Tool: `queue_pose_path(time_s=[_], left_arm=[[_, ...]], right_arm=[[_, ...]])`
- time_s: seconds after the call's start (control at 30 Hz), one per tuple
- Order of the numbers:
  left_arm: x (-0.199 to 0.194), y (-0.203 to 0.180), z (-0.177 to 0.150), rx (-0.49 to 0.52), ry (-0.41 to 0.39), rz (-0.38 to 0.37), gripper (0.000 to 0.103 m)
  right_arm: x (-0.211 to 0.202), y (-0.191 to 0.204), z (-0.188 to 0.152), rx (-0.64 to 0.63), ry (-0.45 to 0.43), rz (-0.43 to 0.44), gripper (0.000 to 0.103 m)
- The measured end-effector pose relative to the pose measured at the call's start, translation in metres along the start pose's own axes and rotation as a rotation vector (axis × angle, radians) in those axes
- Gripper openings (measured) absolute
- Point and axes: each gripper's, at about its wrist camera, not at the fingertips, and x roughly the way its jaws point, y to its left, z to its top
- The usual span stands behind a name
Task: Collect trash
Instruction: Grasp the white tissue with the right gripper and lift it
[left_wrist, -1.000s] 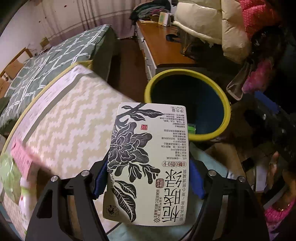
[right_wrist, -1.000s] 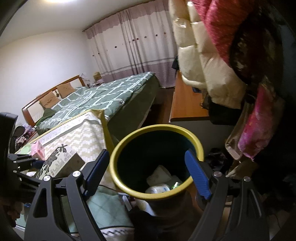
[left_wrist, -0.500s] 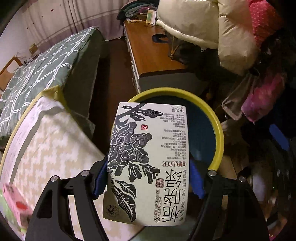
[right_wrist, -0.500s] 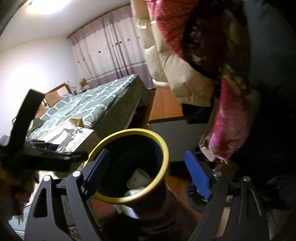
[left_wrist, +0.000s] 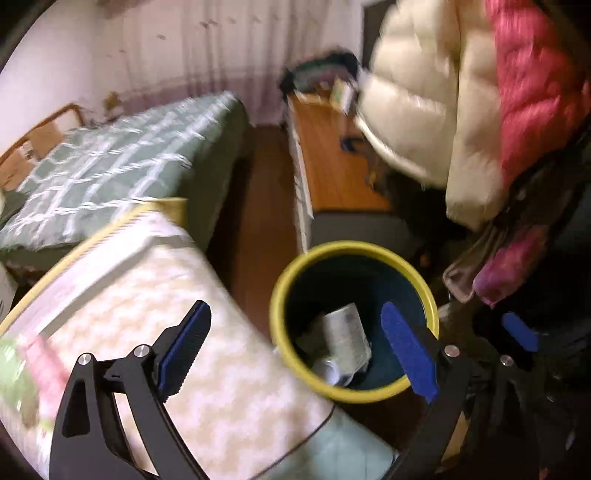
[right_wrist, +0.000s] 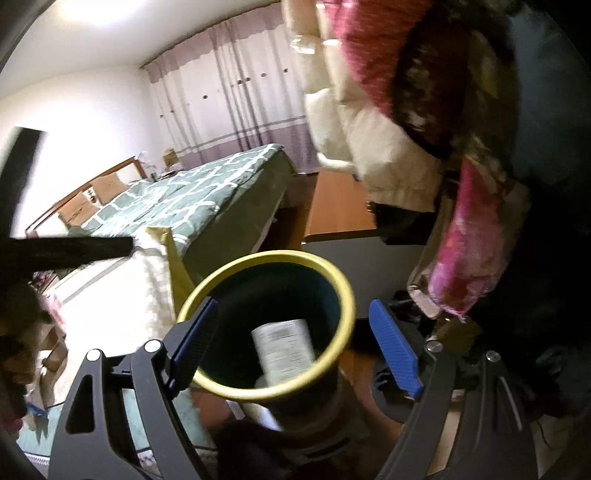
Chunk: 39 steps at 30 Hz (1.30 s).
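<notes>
A green quilted bed with a white grid pattern (left_wrist: 110, 173) fills the far left. Nearer on the left lies a cream zigzag-patterned cushion (left_wrist: 184, 332). Right of it stands the round dark bin with a yellow rim (left_wrist: 354, 395). Inside the bin lies the pale printed carton (right_wrist: 284, 350) among other trash. The left gripper (left_wrist: 295, 350) has just been opening its jaws, which stand wide with nothing between them, above the bin's near side. The right gripper (right_wrist: 295, 350) is also spread wide and empty, framing the bin.
</notes>
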Motion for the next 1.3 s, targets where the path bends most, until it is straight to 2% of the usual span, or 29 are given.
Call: queue_pose_path(time_s=[0.17, 0.33, 0.47, 0.6, 0.73, 0.9, 1.0, 1.2, 1.23, 1.27, 1.3], left_arm=[[-0.098, 0.066, -0.046, -0.133, -0.144, 0.095, 0.097], [-0.188, 0.139, -0.112, -0.271, -0.24, 0.282, 0.098], [-0.239, 0.18, -0.164, -0.368, -0.286, 0.421, 0.098], [-0.271, 0.211, -0.211, -0.457, -0.306, 0.482, 0.098], [-0.281, 0.226, -0.239, -0.489, -0.292, 0.485, 0.098], [-0.275, 0.229, -0.255, -0.5, -0.279, 0.462, 0.098], [-0.271, 0.23, -0.26, -0.509, -0.278, 0.448, 0.098], [-0.261, 0.237, -0.262, -0.522, -0.264, 0.426, 0.098], [-0.26, 0.237, -0.262, -0.519, -0.263, 0.423, 0.098], [-0.26, 0.237, -0.262, -0.517, -0.263, 0.42, 0.098], [-0.259, 0.238, -0.261, -0.515, -0.262, 0.418, 0.098]], right_arm=[[-0.002, 0.041, -0.005, -0.064, 0.014, 0.081, 0.079], [-0.002, 0.096, -0.015, -0.143, 0.052, 0.187, 0.079], [-0.005, 0.142, -0.026, -0.213, 0.08, 0.273, 0.079], [-0.016, 0.197, -0.041, -0.287, 0.101, 0.374, 0.079], [-0.026, 0.25, -0.059, -0.359, 0.143, 0.487, 0.079], [-0.033, 0.299, -0.084, -0.475, 0.185, 0.548, 0.054], [-0.038, 0.317, -0.094, -0.548, 0.179, 0.547, 0.05], [-0.015, 0.336, -0.099, -0.606, 0.216, 0.468, 0.048], [-0.011, 0.338, -0.102, -0.614, 0.226, 0.459, 0.045], [-0.007, 0.339, -0.103, -0.618, 0.234, 0.456, 0.032], [-0.004, 0.339, -0.104, -0.619, 0.248, 0.455, 0.024]])
